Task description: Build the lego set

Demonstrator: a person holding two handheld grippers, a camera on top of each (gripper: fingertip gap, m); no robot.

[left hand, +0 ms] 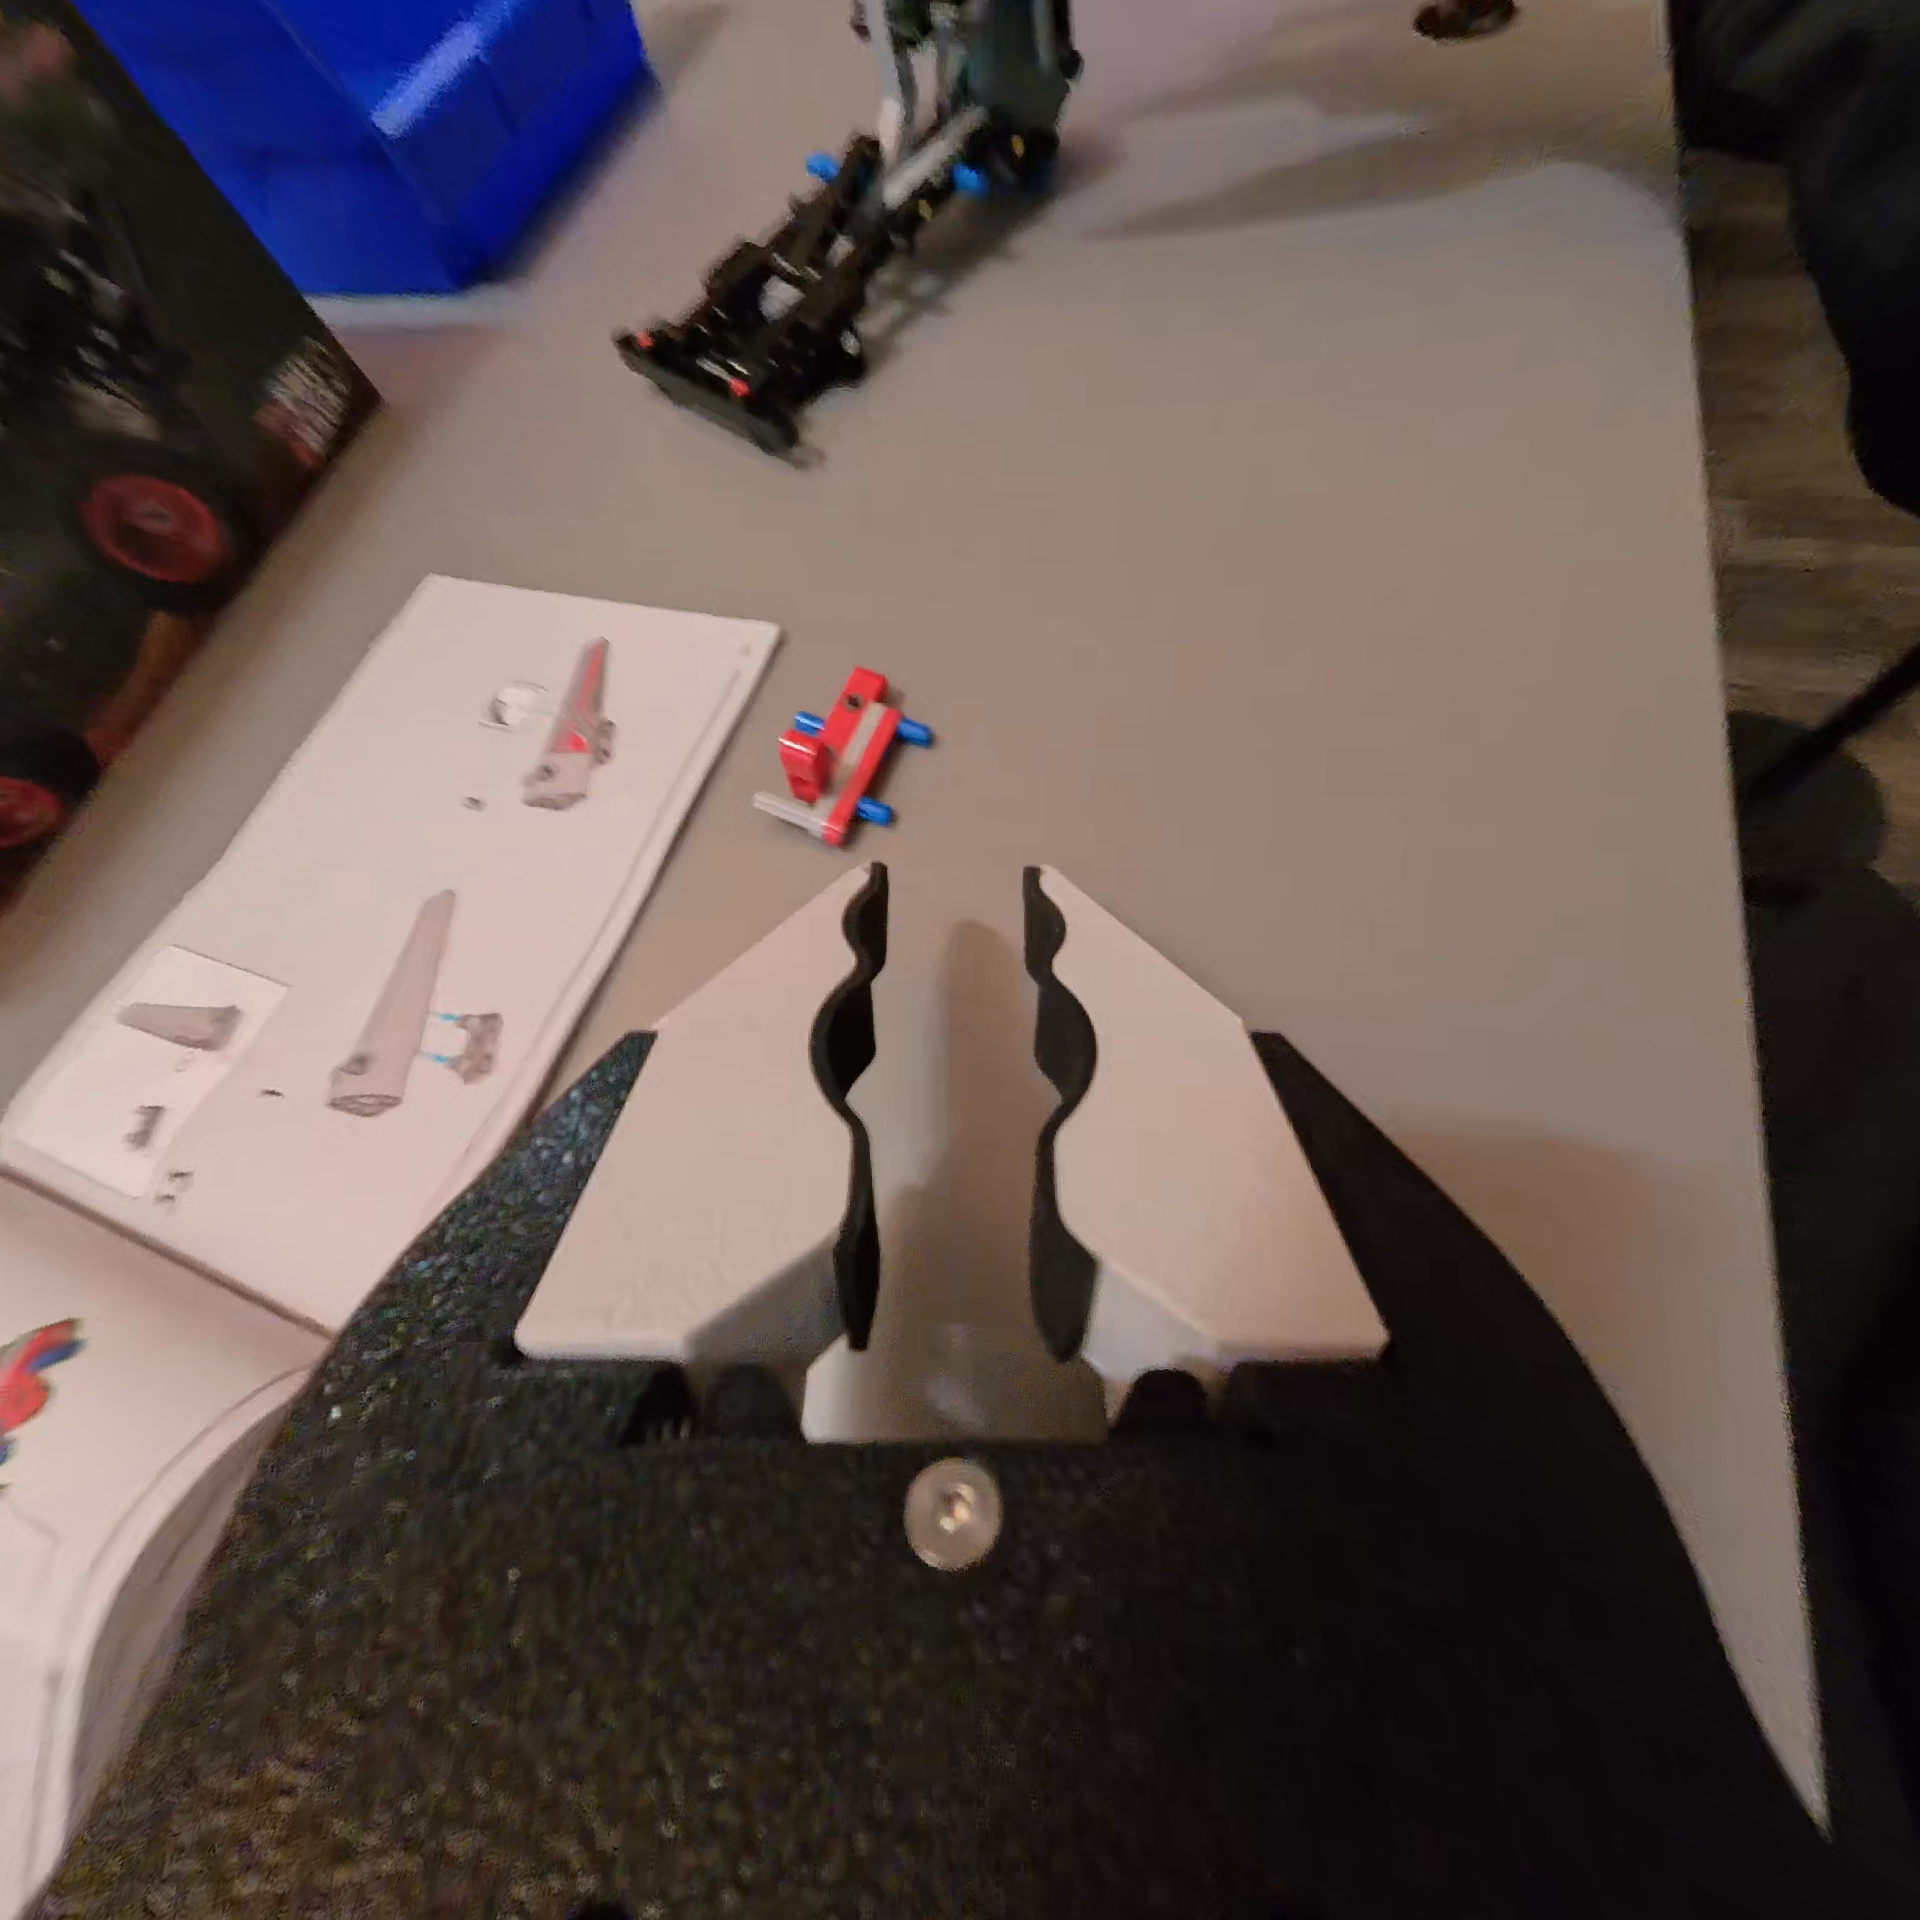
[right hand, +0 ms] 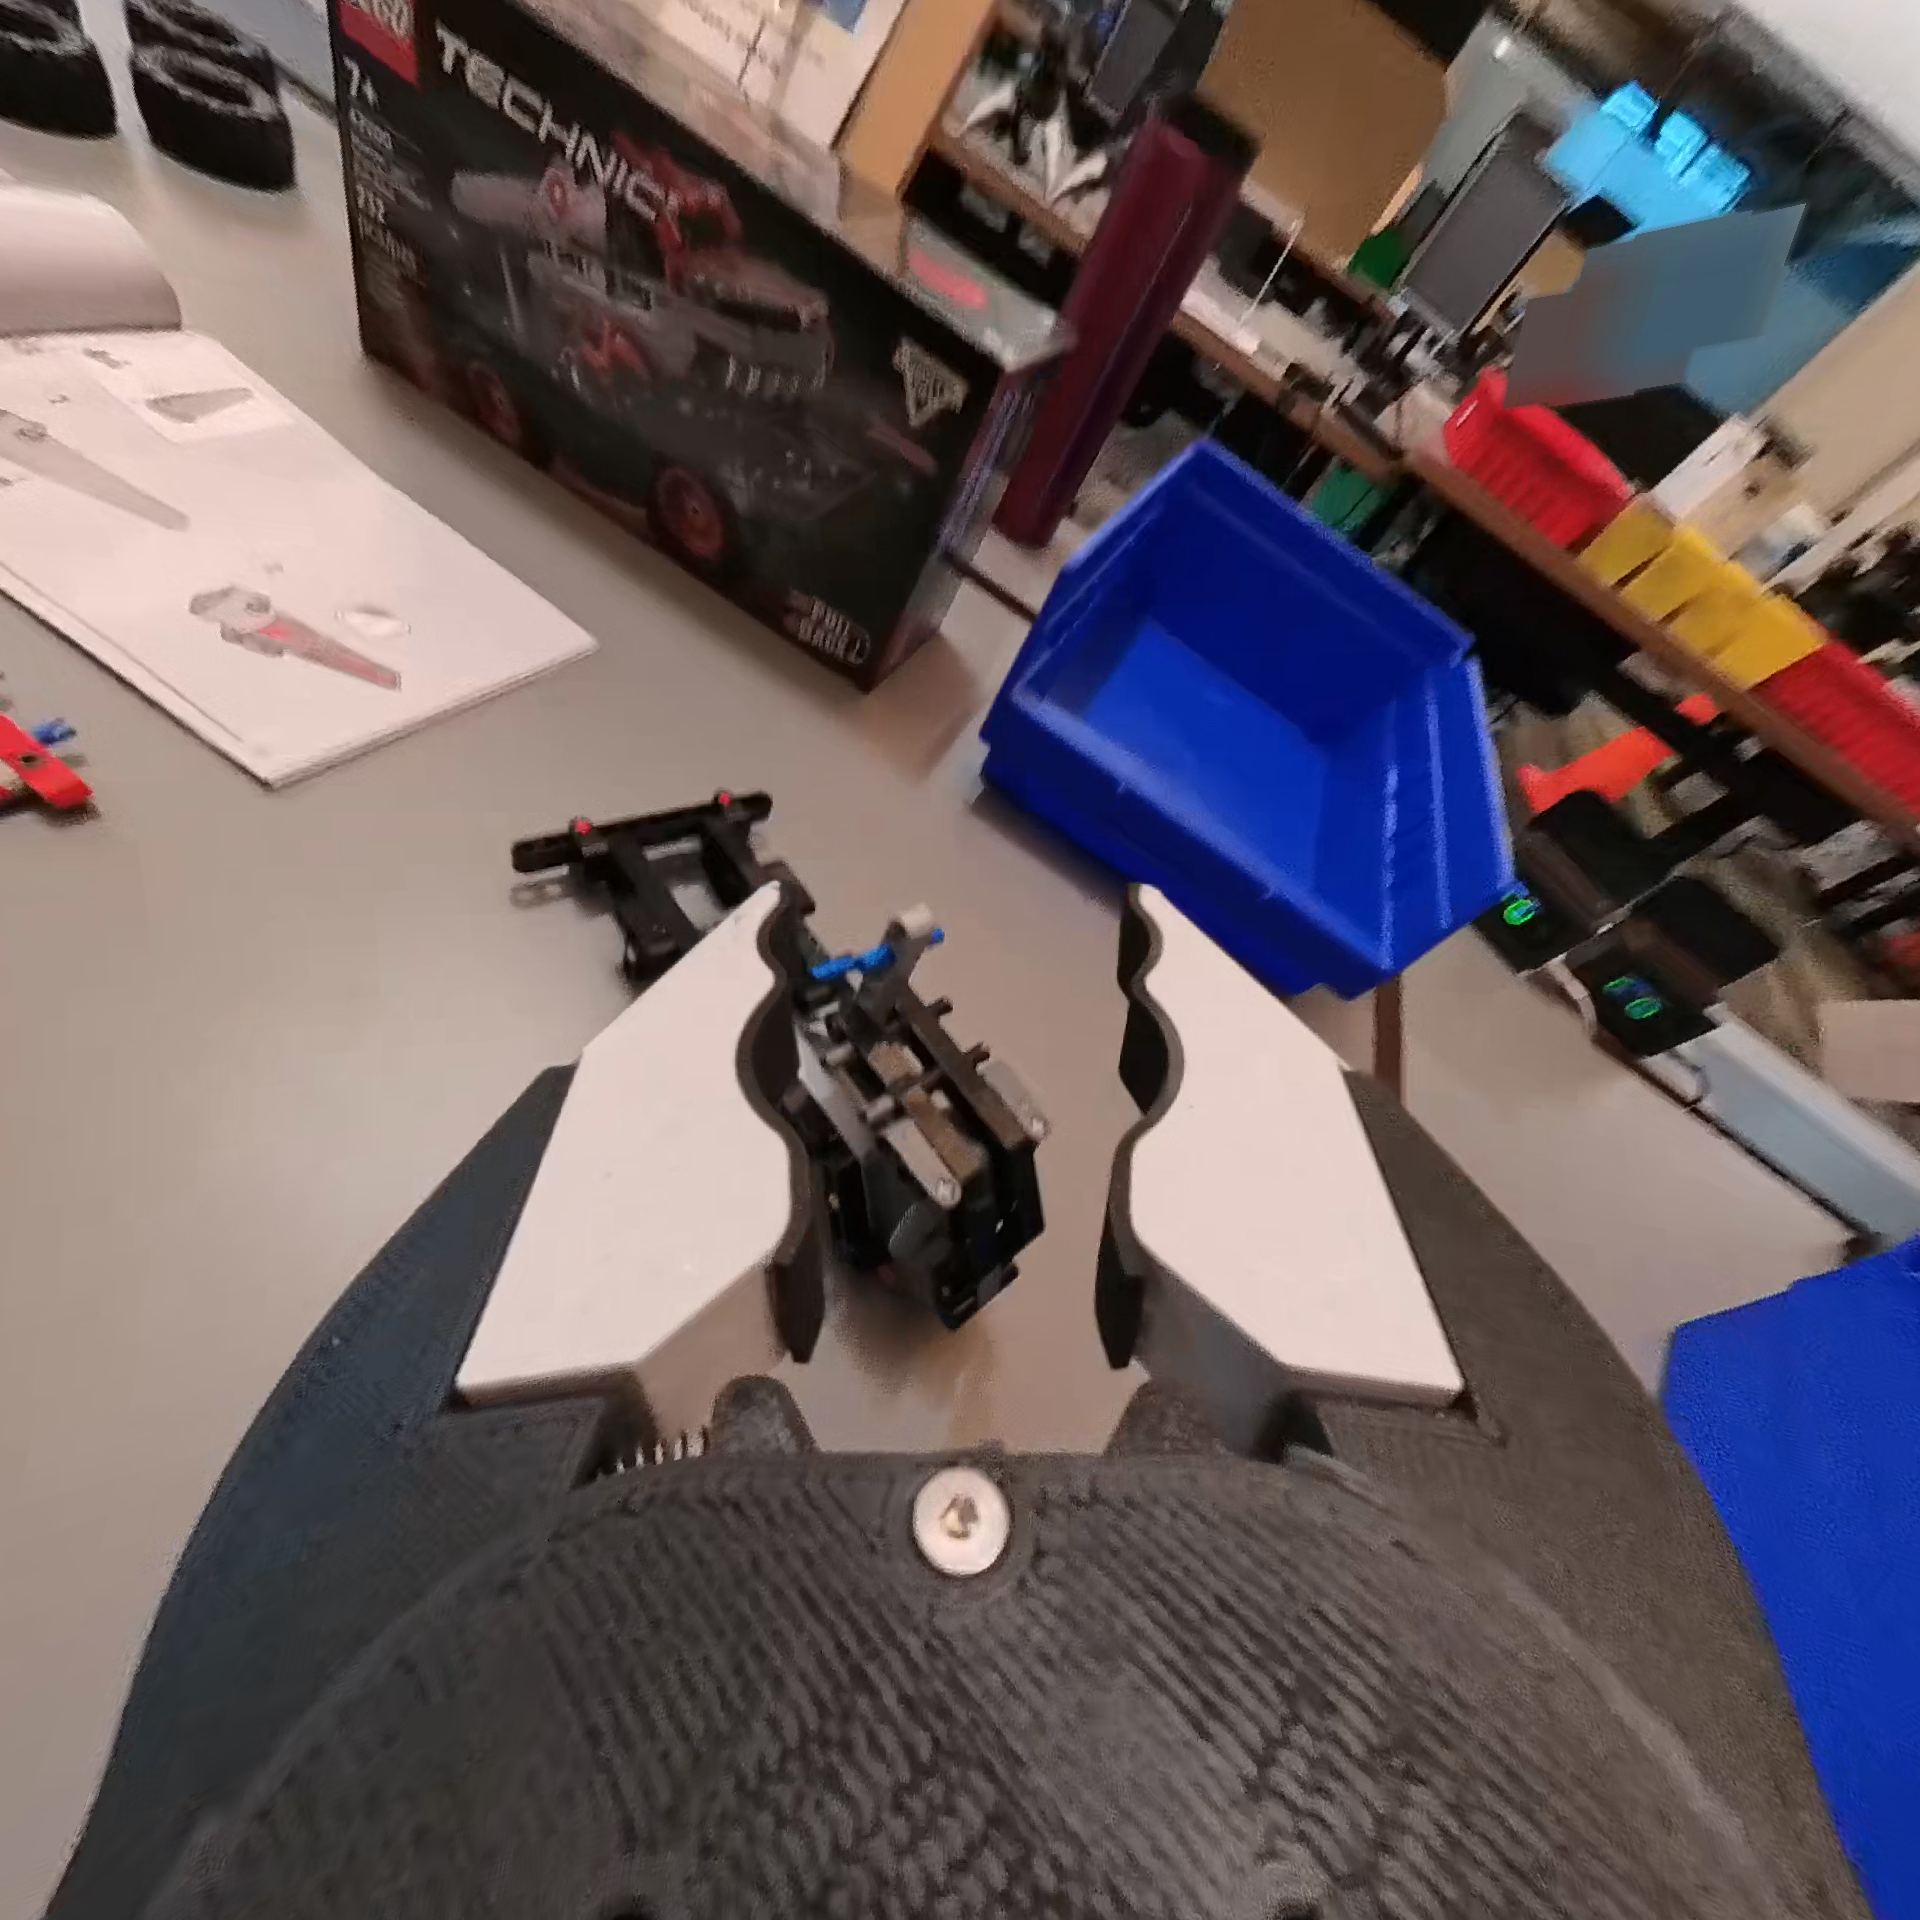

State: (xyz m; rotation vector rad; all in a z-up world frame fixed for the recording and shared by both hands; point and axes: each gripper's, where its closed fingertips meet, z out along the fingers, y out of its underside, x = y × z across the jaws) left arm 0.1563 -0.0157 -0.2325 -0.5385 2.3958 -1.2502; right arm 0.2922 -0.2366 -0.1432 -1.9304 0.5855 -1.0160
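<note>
Counter [left hand: 1299, 623]: smooth matt grey; blue bin [right hand: 1247, 727]: glossy plastic; instruction booklet [left hand: 395, 935]: matt paper; left gripper [left hand: 956, 894] body: rough, grainy black plastic

Left wrist view angled down over table [left hand: 1299, 623], right wrist view lower, closer, both sharing black chassis [right hand: 665, 883], booklet [left hand: 416, 935], blue bin [right hand: 1247, 727]

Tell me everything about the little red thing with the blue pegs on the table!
The small red plastic brick assembly lies on the grey table, just right of the open white instruction booklet. It joins red blocks to a light grey beam, with blue pegs sticking out of its sides and a pale grey pin at one end. Nothing grips it; the left gripper hovers open just short of it.
</note>
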